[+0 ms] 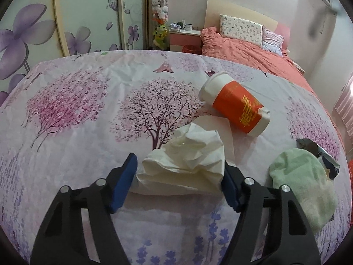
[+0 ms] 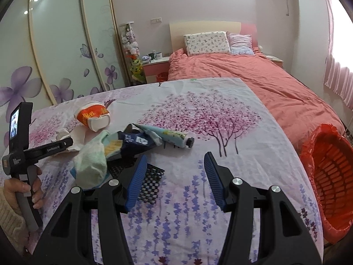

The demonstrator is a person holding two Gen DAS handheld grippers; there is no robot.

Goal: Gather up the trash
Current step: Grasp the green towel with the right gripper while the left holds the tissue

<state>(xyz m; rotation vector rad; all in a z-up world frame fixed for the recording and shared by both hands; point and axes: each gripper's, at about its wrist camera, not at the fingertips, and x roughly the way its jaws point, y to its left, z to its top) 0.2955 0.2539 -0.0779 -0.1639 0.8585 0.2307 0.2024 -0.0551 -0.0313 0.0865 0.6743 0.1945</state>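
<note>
A crumpled white tissue point(image 1: 187, 159) lies on the flowered tablecloth between the two blue pads of my left gripper point(image 1: 179, 170), which is open around it, the right pad touching its edge. A crushed orange and white paper cup point(image 1: 236, 103) lies beyond it; it also shows in the right wrist view point(image 2: 93, 116). My right gripper point(image 2: 175, 161) is open and empty above the cloth. Ahead of it lie a squeezed tube point(image 2: 169, 135), a dark blue wrapper point(image 2: 132, 143), a pale green sock point(image 2: 91, 161) and a black mesh piece point(image 2: 150, 183).
A red basket lined with a red bag point(image 2: 331, 176) stands at the table's right edge. Behind the table are a bed with a coral cover point(image 2: 253, 77), a nightstand point(image 2: 155, 66) and a flowered wardrobe point(image 1: 66, 22). The hand-held left gripper point(image 2: 26, 152) shows at the left.
</note>
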